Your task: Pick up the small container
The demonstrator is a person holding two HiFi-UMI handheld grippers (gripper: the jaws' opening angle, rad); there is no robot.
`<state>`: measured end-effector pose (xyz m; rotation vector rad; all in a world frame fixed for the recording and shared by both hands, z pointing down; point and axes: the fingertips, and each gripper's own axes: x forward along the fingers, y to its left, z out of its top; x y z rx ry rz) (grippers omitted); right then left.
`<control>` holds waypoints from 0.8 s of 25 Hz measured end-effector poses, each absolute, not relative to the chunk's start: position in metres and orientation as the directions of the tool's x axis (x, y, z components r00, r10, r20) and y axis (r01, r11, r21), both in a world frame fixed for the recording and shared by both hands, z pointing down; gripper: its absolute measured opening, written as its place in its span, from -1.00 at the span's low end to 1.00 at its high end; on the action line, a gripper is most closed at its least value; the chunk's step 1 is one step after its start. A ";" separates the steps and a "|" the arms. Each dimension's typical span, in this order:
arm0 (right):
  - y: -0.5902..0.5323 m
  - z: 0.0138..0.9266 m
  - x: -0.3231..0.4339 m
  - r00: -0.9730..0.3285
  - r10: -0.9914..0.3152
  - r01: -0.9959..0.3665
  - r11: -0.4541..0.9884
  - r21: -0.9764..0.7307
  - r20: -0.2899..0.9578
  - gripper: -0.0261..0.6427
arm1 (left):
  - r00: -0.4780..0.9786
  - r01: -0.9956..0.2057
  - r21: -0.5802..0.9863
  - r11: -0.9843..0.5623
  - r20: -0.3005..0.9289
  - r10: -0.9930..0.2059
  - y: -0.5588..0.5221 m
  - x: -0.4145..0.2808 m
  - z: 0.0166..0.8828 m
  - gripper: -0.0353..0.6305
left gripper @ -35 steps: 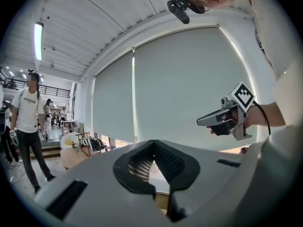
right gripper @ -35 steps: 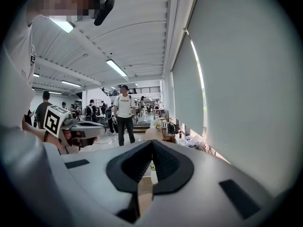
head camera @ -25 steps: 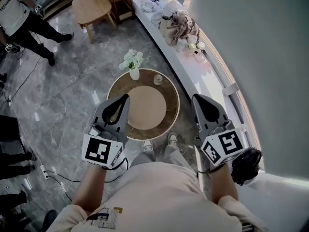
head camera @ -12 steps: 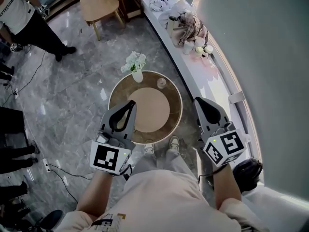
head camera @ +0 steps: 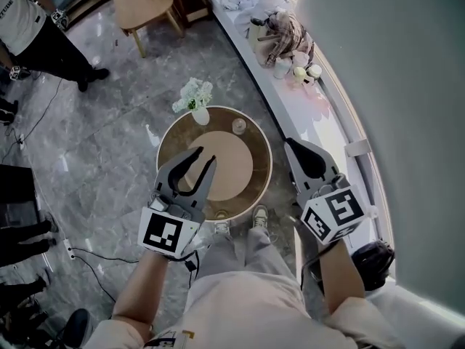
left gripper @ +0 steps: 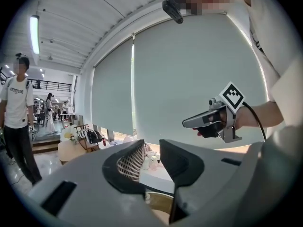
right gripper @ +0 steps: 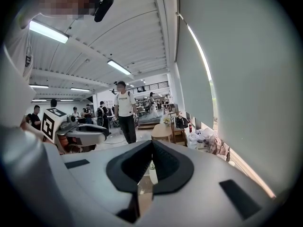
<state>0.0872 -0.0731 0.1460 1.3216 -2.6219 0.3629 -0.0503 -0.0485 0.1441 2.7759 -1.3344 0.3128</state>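
The small container (head camera: pixel 239 126) is a pale little cup on the far part of the round wooden table (head camera: pixel 168 142), right of a white vase (head camera: pixel 200 114) with flowers. My left gripper (head camera: pixel 205 155) hovers above the table's near left part, well short of the container. Its jaws have just been opening and stand slightly apart with nothing between them (left gripper: pixel 151 148). My right gripper (head camera: pixel 288 143) is shut and empty, off the table's right rim. In the right gripper view its tips (right gripper: pixel 151 143) meet, with the left gripper (right gripper: pixel 87 134) seen beside it.
A long white ledge (head camera: pixel 320 115) under the curved window carries a stuffed toy (head camera: pixel 285 31) and cups. A wooden side table (head camera: pixel 142 2) stands at the back. People (head camera: pixel 29 20) stand at the left, and a cable (head camera: pixel 102 257) lies on the marble floor.
Both grippers have moved forward and lower over the table. The left jaws, shut before, now stand slightly apart. The right gripper stays shut.
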 end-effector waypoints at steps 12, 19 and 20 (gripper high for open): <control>-0.152 0.235 0.079 -0.604 -0.728 -0.789 0.604 -0.116 0.323 -0.90 | 0.662 -0.693 -0.117 -0.712 0.287 -0.692 -0.138 -0.031 0.252 -0.19; -0.198 0.316 0.073 -0.597 -0.715 -0.793 0.593 -0.135 0.365 -0.90 | 0.689 -0.670 -0.045 -0.741 0.335 -0.643 -0.189 -0.026 0.350 -0.06; -0.203 0.327 0.072 -0.598 -0.712 -0.792 0.594 -0.137 0.368 -0.90 | 0.692 -0.659 -0.052 -0.750 0.348 -0.632 -0.194 -0.024 0.364 -0.06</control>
